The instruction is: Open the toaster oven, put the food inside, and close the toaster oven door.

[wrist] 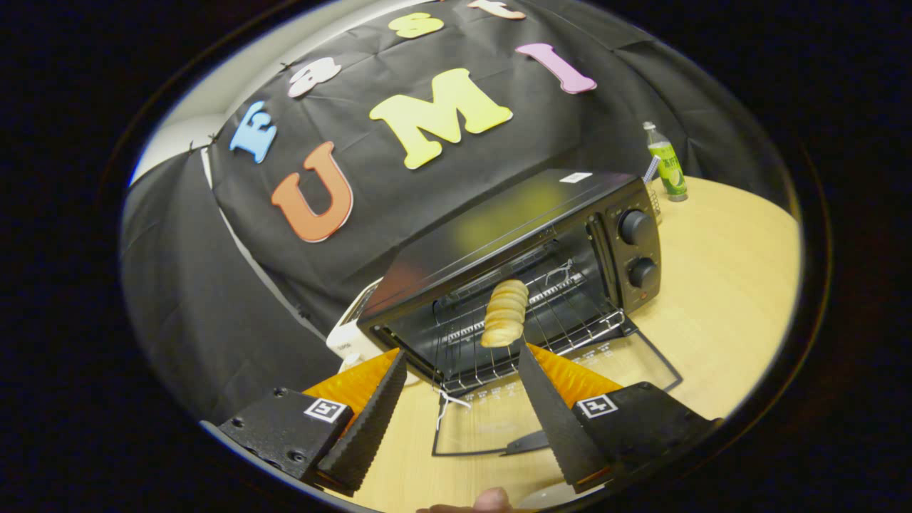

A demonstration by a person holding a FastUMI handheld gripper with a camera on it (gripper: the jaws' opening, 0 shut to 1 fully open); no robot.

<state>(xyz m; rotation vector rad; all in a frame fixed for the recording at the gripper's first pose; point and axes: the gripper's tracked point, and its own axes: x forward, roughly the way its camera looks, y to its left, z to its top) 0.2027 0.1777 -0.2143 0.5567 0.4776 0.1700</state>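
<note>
The tool [462, 354] gapes open, the bread [505, 313] at one fingertip before the open toaster oven [527, 249].

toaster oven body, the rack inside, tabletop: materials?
Toaster oven body: likely black painted metal, its glossy top mirroring colours. Rack: thin bright wire, probably plated steel. Table: pale wood-look, matte, maybe laminate. Gripper open, fingers before the oven mouth.

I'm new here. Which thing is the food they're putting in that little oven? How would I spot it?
Find the black toaster oven on the wooden table, its glass door folded down flat. On the wire rack inside lies a bread roll, just beyond the tip of one finger of the open gripper. It is the only pale golden, ridged thing among dark metal and wire.
</note>
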